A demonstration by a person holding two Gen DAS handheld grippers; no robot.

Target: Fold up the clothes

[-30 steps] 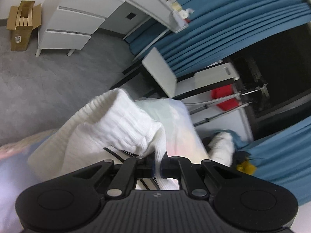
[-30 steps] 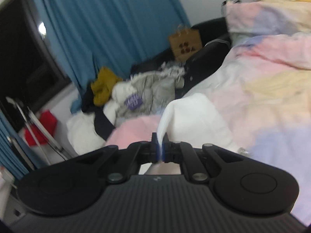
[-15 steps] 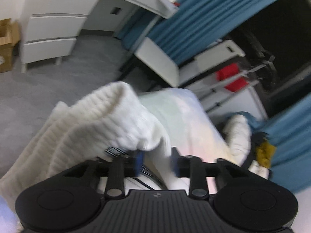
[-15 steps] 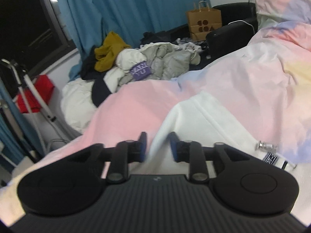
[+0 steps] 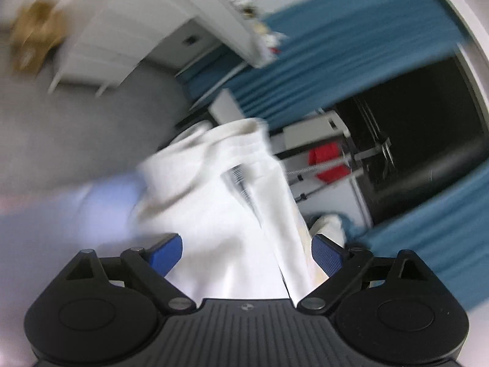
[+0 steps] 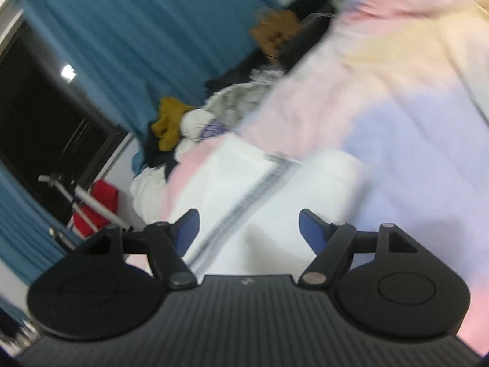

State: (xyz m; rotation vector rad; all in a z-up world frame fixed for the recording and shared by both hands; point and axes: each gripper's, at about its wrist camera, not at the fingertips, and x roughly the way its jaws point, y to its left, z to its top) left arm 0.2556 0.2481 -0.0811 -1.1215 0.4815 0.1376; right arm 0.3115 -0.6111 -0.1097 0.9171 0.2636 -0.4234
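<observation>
Presently both grippers stand released. The left gripper (image 5: 247, 252) has just been opening; its blue pads (image 5: 165, 252) sit wide apart, with the white garment (image 5: 214, 202) lying between them but clear of both. The right gripper (image 6: 248, 233) has likewise just been opening, and its pads (image 6: 311, 232) flank the same white garment (image 6: 269, 202) without pressing on it.

Judged status: one fold appears laid and let go. The garment rests on the bed as a doubled slab, its zipper line (image 6: 244, 205) running diagonally across the top. Squaring the edges and any further fold appear outstanding.

Materials, working outward: the garment is thick, soft, matt cloth with a ribbed hem (image 5: 238, 134) at its far end, which reaches toward the mattress edge. Beneath it lies a pastel duvet (image 6: 412, 128) in pink, lilac and yellow, smooth and puffy. Farther off, a loose heap of unfolded clothes (image 6: 195, 122) awaits attention. Beyond that hang pleated blue curtains (image 6: 137, 30). Both views are motion-blurred, so fine weave cannot be confirmed.
</observation>
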